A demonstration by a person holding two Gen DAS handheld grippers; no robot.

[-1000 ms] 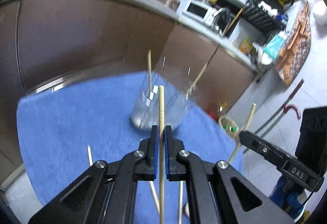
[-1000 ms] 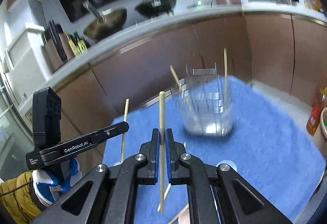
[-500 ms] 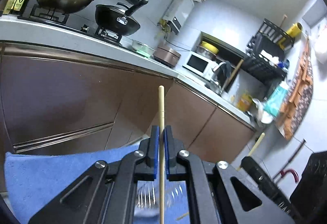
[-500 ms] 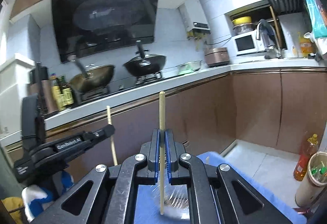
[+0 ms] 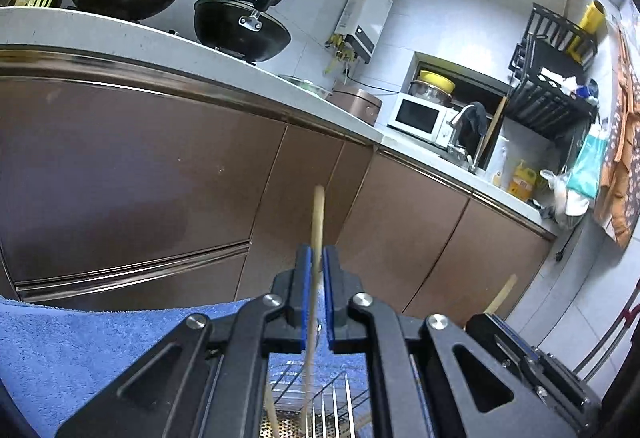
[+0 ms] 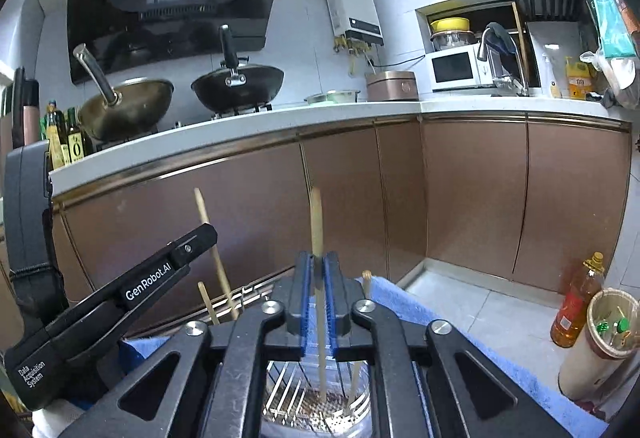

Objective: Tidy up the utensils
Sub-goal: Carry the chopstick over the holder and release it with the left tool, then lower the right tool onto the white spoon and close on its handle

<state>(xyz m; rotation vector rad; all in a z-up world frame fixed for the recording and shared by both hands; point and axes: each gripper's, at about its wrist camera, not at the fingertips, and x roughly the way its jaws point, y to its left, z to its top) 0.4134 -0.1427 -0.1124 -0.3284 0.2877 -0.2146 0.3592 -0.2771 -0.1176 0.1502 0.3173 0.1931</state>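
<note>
My left gripper (image 5: 315,258) holds a wooden chopstick (image 5: 317,214) upright between its blue pads, which stand slightly parted; its lower end reaches into the clear utensil holder (image 5: 320,410) below. My right gripper (image 6: 317,264) has another wooden chopstick (image 6: 316,222), blurred, between slightly parted pads, its tip down on the perforated bottom of the clear holder (image 6: 316,406). Other chopsticks (image 6: 352,378) stand in the holder. The left gripper with its chopstick (image 6: 208,230) shows at the left of the right wrist view.
A blue towel (image 5: 80,350) covers the table under the holder. Brown kitchen cabinets (image 6: 460,198) and a counter with woks stand behind. An oil bottle (image 6: 576,302) and a bin (image 6: 600,338) stand on the floor at right.
Both grippers came over the holder and lowered their chopsticks into it. The jaws have eased slightly apart, and the right chopstick looks blurred, sliding down.
</note>
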